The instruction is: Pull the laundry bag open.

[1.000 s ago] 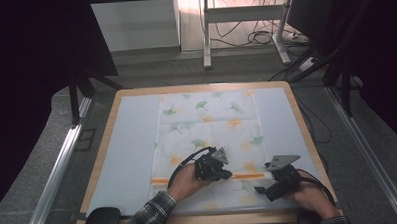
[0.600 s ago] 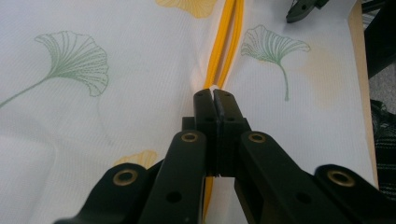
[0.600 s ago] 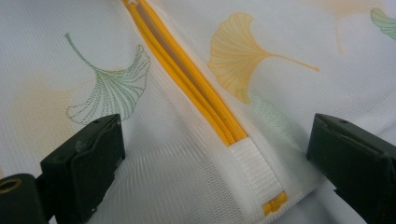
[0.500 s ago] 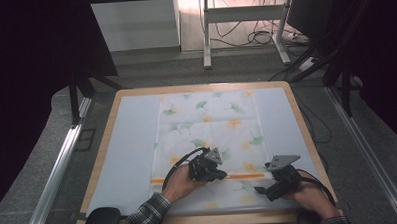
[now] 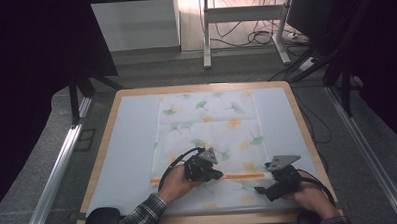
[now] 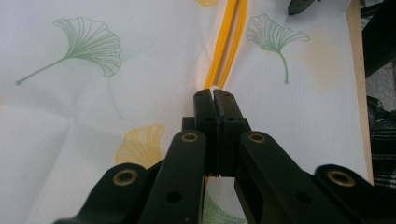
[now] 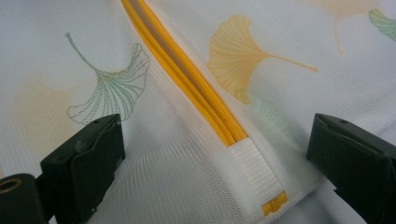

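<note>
On the bag (image 5: pixel 207 136), my left gripper (image 6: pixel 215 100) pinches the zip pull — right gripper (image 7: pixel 215 140) wide — zip (image 7: pixel 187 79) part open, rest remains.

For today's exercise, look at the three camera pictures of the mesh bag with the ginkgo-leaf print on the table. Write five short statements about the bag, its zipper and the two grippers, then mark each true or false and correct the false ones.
1. The left gripper has its jaws closed at the orange zipper. True.
2. The right gripper is clamped tight on the zipper. False: its jaws stand wide apart, either side of the zipper's end.
3. The mesh bag carries green and orange leaf prints. True.
4. The bag hangs over the table edge. False: it lies flat on the tabletop.
5. The zipper is blue. False: it is orange.
</note>
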A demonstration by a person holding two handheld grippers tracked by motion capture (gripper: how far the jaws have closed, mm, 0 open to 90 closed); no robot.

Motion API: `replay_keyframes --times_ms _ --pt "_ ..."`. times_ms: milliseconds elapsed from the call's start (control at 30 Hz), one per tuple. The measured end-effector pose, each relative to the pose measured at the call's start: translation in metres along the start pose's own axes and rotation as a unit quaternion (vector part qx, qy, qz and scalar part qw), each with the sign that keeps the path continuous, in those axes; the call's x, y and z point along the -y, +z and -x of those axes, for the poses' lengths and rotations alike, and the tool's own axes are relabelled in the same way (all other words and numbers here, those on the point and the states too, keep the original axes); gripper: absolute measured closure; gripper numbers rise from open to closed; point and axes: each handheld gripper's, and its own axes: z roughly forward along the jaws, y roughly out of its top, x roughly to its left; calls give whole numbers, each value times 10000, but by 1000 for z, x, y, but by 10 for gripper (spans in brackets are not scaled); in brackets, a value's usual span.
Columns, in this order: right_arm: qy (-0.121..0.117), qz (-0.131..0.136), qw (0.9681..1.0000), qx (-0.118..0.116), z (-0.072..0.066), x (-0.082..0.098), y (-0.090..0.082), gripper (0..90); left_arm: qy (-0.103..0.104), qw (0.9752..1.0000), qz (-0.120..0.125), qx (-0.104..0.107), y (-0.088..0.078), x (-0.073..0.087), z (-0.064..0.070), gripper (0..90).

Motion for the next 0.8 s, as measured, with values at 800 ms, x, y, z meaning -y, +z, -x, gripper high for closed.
replay_keyframes --times_ms 800 --pt "-1 9 10000 13 0 0 0 40 -153 9999 56 -14 -9 11 -1 900"
